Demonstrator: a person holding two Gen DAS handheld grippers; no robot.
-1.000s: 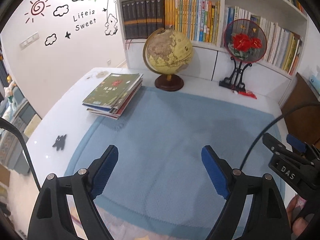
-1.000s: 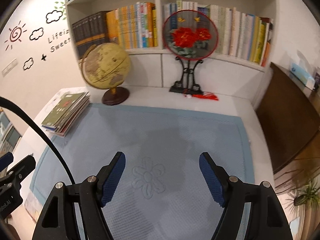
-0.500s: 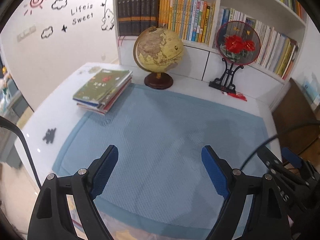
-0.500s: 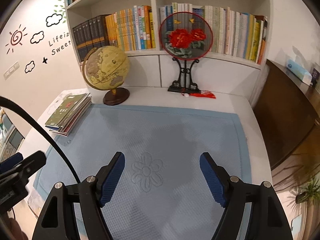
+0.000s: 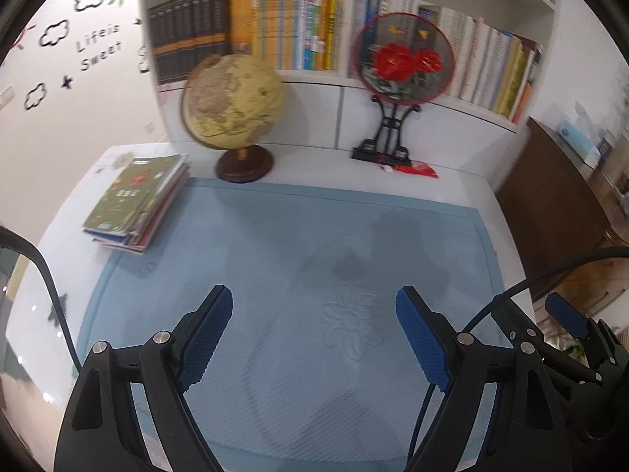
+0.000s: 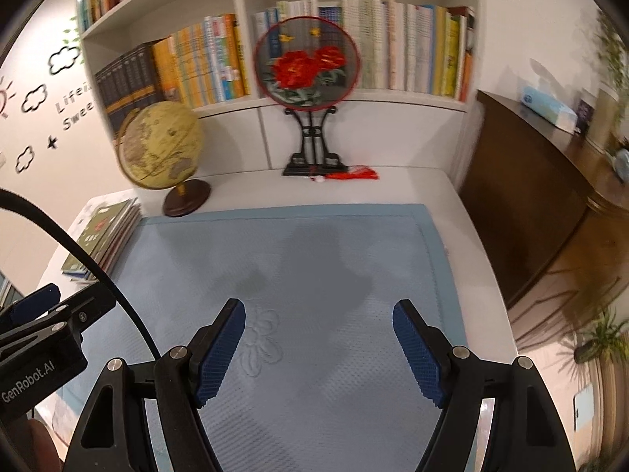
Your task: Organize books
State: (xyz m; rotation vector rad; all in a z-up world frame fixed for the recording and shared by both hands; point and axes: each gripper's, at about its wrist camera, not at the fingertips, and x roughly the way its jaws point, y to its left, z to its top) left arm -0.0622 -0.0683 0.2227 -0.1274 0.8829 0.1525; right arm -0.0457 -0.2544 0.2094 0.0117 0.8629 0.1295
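Observation:
A stack of thin books with a green cover on top (image 5: pixel 137 200) lies at the left edge of the blue mat (image 5: pixel 298 236); it also shows in the right wrist view (image 6: pixel 104 238). My left gripper (image 5: pixel 314 314) is open and empty above the mat's front, well short of the stack. My right gripper (image 6: pixel 318 326) is open and empty above the mat's middle. The right gripper's body shows at the lower right of the left wrist view (image 5: pixel 566 338). The left gripper's body shows at the lower left of the right wrist view (image 6: pixel 43 338).
A globe (image 5: pixel 234 102) stands behind the stack. A round fan with red flowers on a black stand (image 5: pixel 401 63) stands at the back. White shelves full of upright books (image 5: pixel 298 27) line the rear wall. A dark wooden cabinet (image 6: pixel 542 204) stands on the right.
Both grippers have drawn back and swung right; the stack and globe now sit further left in both views. Both stay open and empty.

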